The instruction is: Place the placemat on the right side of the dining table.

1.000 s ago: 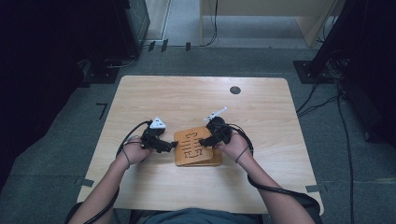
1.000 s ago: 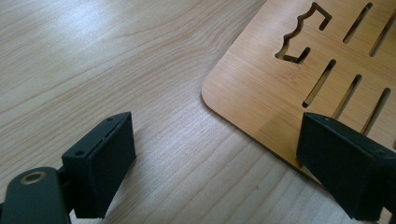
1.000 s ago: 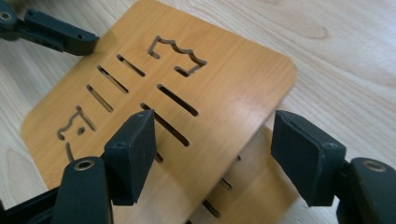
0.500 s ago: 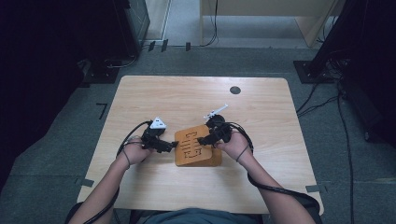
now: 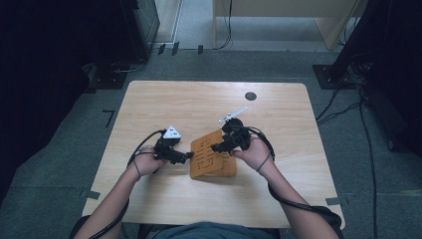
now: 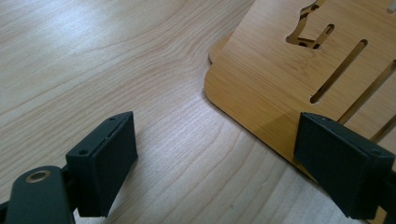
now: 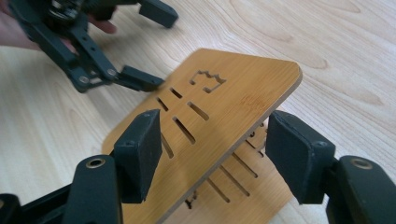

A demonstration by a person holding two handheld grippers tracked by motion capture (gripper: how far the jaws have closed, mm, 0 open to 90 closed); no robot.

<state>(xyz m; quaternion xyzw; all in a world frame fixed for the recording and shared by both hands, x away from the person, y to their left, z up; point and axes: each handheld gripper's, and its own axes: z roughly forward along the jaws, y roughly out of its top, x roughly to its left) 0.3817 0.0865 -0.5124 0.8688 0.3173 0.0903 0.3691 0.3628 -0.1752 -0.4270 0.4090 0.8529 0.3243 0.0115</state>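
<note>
right gripper [image 7: 210, 158] has been closing around the raised edge of the top bamboo board [image 7: 219, 112], pads not touching yet, while the spread left gripper [image 6: 229, 163] straddles its far corner, probably steadying it

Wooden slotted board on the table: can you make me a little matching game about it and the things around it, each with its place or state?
Things:
1. upper slotted panel
2. lower slotted panel
3. dark round disc
4. left gripper

Places or states:
A. lies flat on the table
B. jaws wide apart, at the board's left edge
C. tilted up, one edge raised
D. alone on the far side of the table

Pairs: 1-C, 2-A, 3-D, 4-B
</note>
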